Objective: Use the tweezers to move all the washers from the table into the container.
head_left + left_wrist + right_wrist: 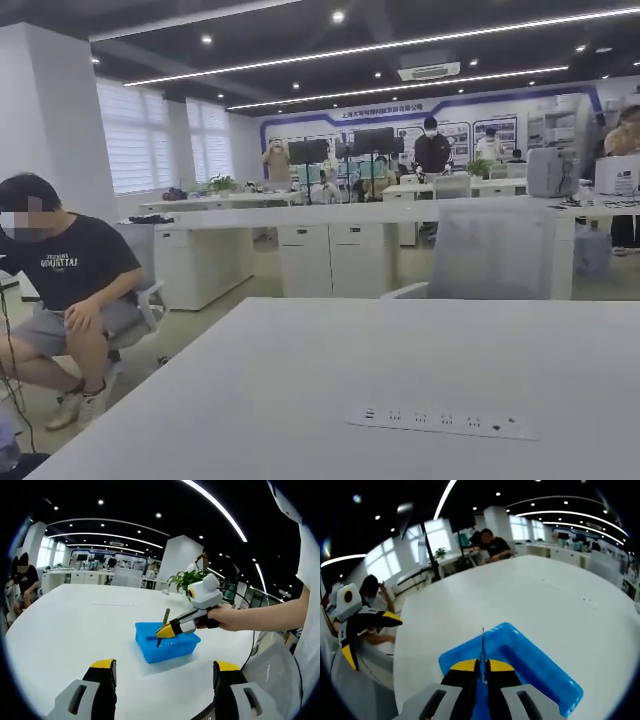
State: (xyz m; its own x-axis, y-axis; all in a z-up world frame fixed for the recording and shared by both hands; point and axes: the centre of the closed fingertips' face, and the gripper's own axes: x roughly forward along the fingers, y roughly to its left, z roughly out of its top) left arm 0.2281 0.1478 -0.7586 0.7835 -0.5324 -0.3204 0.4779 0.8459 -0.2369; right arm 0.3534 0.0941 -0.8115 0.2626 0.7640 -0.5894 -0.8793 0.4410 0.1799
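A blue container (167,650) stands on the white table (75,630). A hand holds my right gripper (162,630) just over it, shut on the thin tweezers (165,615), whose tips point down into the container. In the right gripper view the tweezers (482,647) stick out between the closed jaws of my right gripper (482,667), above the blue container (530,665). Pale specks lie inside the container, too small to tell apart. My left gripper (165,672) stands open with nothing in it, short of the container, and it is at the left edge of the right gripper view (370,640).
A socket strip (440,422) is set into the white table (300,400). A person sits on a chair (70,290) at the left, and a mesh chair (490,250) stands at the table's far side. A potted plant (187,580) stands behind the container.
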